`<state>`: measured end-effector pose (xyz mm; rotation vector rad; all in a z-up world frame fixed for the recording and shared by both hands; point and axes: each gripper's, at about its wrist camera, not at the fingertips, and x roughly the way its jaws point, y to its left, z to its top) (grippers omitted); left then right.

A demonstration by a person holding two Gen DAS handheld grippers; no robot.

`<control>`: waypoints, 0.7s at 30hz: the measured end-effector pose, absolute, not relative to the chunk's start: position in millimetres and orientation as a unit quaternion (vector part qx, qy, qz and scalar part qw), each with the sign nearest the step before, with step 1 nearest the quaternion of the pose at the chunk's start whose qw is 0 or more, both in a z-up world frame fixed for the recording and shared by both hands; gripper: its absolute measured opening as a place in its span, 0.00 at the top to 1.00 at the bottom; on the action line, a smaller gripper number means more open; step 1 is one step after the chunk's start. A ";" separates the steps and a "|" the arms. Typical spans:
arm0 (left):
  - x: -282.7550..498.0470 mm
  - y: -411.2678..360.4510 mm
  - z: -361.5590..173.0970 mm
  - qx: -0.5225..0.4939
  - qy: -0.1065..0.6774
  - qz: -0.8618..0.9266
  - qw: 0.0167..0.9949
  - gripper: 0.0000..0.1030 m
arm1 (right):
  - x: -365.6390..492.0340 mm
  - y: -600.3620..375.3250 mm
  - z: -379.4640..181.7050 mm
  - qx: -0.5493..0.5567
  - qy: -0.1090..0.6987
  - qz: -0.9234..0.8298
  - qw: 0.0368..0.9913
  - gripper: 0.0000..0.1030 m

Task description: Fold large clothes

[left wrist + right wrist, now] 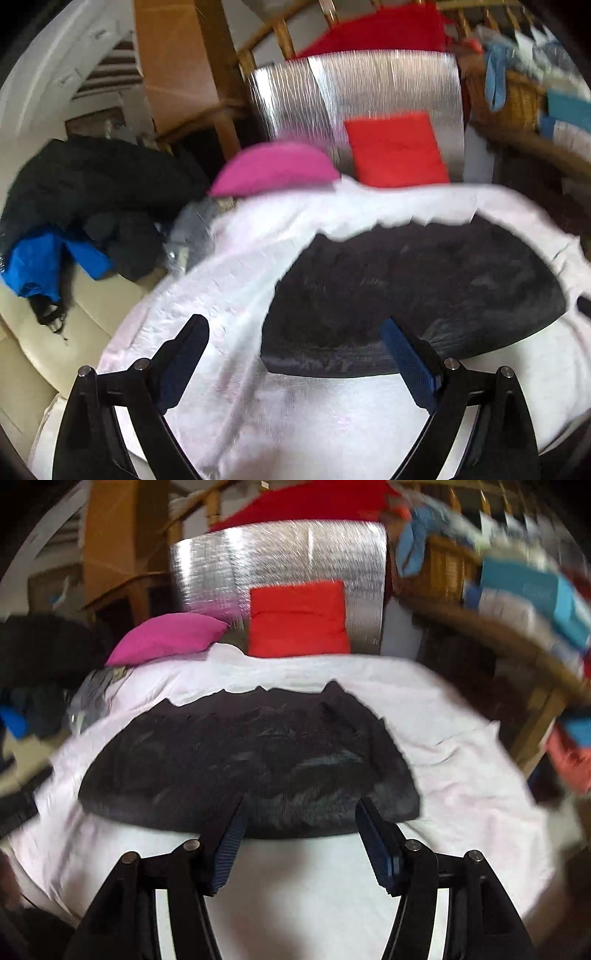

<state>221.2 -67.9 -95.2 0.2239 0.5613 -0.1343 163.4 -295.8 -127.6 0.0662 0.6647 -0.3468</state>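
A dark grey, nearly black garment (251,760) lies spread flat on a white sheet (443,738). It also shows in the left wrist view (417,291). My left gripper (295,332) is open and empty, above the garment's near left corner, with its left finger over the sheet (229,280). My right gripper (299,812) is open and empty, just above the garment's near edge. Both views are blurred by motion.
A pink cushion (166,637) and a red cushion (299,618) lie at the back, before a silver foil panel (277,554). A pile of dark and blue clothes (74,221) lies left. A wicker basket (443,568) and shelf stand right.
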 end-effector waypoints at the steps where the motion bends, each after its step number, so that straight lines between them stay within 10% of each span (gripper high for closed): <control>1: 208.9 -64.0 -83.2 0.099 0.266 -0.071 0.956 0.07 | 151.6 -288.0 -119.5 0.026 0.318 -0.172 0.932 0.37; 21: 79.8 -22.1 18.9 0.044 0.166 -0.085 0.981 0.01 | 38.1 -220.8 -17.0 0.028 0.241 -0.178 0.954 0.35</control>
